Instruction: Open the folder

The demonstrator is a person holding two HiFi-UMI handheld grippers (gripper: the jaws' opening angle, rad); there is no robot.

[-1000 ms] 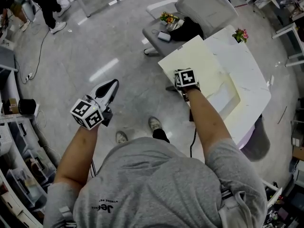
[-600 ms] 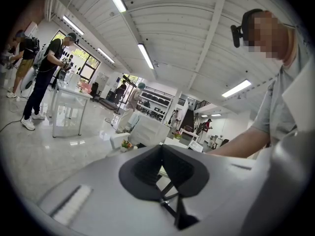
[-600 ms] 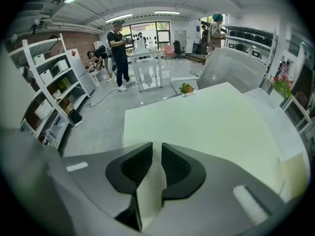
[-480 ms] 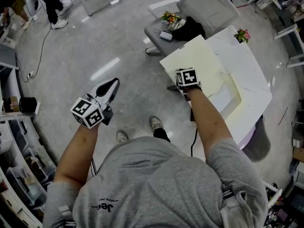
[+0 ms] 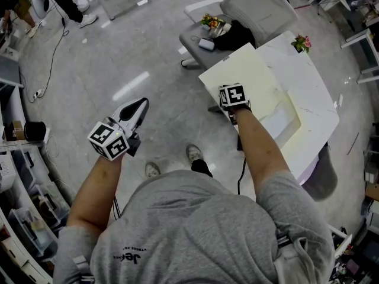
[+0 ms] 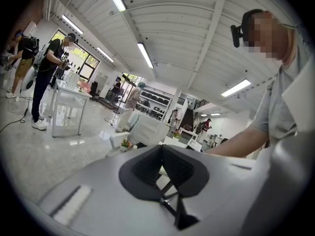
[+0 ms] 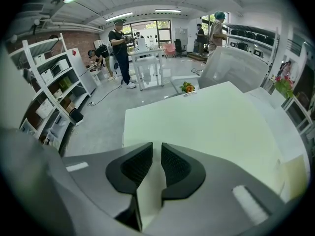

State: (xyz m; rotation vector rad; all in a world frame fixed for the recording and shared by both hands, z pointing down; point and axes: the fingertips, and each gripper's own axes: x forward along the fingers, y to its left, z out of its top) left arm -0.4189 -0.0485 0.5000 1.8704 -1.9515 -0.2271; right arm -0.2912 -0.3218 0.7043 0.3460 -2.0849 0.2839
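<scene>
The pale yellow folder (image 5: 260, 84) lies on the white table (image 5: 314, 93). Its big cover is raised and juts past the table's left edge, with the inner sheets (image 5: 289, 126) showing below it. My right gripper (image 5: 230, 105) points steeply down and is shut on the cover's near edge. In the right gripper view the cover (image 7: 211, 127) runs up from between the black pads (image 7: 139, 163) of that gripper (image 7: 154, 154). My left gripper (image 5: 140, 106) hangs over the floor to the left, far from the folder. It is shut on nothing (image 6: 161, 149).
A white chair (image 5: 257, 7) stands beyond the table, with flowers and a dark item on its seat (image 5: 195, 46). A small flower pot (image 5: 300, 42) sits at the table's far corner. Shelving (image 5: 18, 218) lines the left side. A cable (image 5: 50, 64) trails on the floor.
Neither gripper nor the folder has moved. Only a bystander at the top left has stepped further off.
</scene>
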